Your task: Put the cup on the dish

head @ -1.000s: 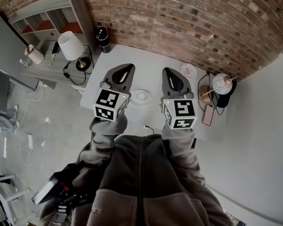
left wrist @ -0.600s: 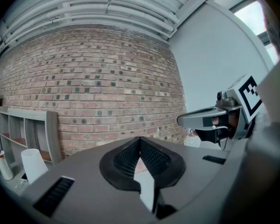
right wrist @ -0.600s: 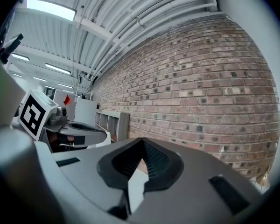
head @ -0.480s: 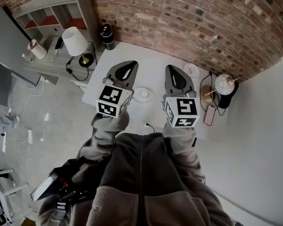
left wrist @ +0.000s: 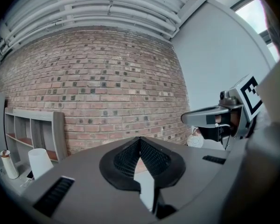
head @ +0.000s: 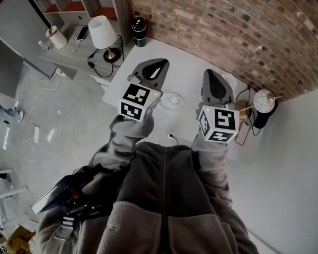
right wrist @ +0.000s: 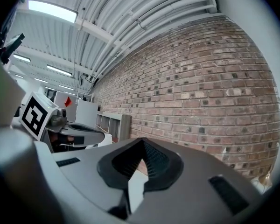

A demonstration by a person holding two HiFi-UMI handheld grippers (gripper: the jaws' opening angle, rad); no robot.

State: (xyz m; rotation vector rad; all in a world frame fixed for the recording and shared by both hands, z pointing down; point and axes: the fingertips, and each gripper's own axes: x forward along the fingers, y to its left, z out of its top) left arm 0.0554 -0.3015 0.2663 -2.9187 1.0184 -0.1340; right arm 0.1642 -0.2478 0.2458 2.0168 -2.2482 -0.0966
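A small white dish point(head: 173, 100) lies on the white table point(head: 185, 67), between my two grippers. At the table's far right edge stands a pale pink cup point(head: 231, 80), half hidden behind my right gripper point(head: 212, 72). Both grippers hover level over the table and point at the brick wall. The left gripper point(head: 161, 62) is left of the dish; its jaws meet at the tip point(left wrist: 140, 138) with nothing in them. The right gripper's jaws point(right wrist: 142, 140) are also shut and empty. Each gripper shows in the other's view: the right gripper point(left wrist: 210, 118), the left gripper point(right wrist: 84, 127).
A white-shaded lamp point(head: 103, 33) and a black cylinder point(head: 139, 32) stand off the table's far left corner, near a grey shelf point(head: 74, 4). A white ball-shaped object point(head: 264, 100) and a phone point(head: 243, 134) sit at the right end. A cable end point(head: 172, 137) lies at the near edge.
The head camera has swung, so the whole scene sits further right and higher in the picture. Both grippers keep their places over the table and stay shut.
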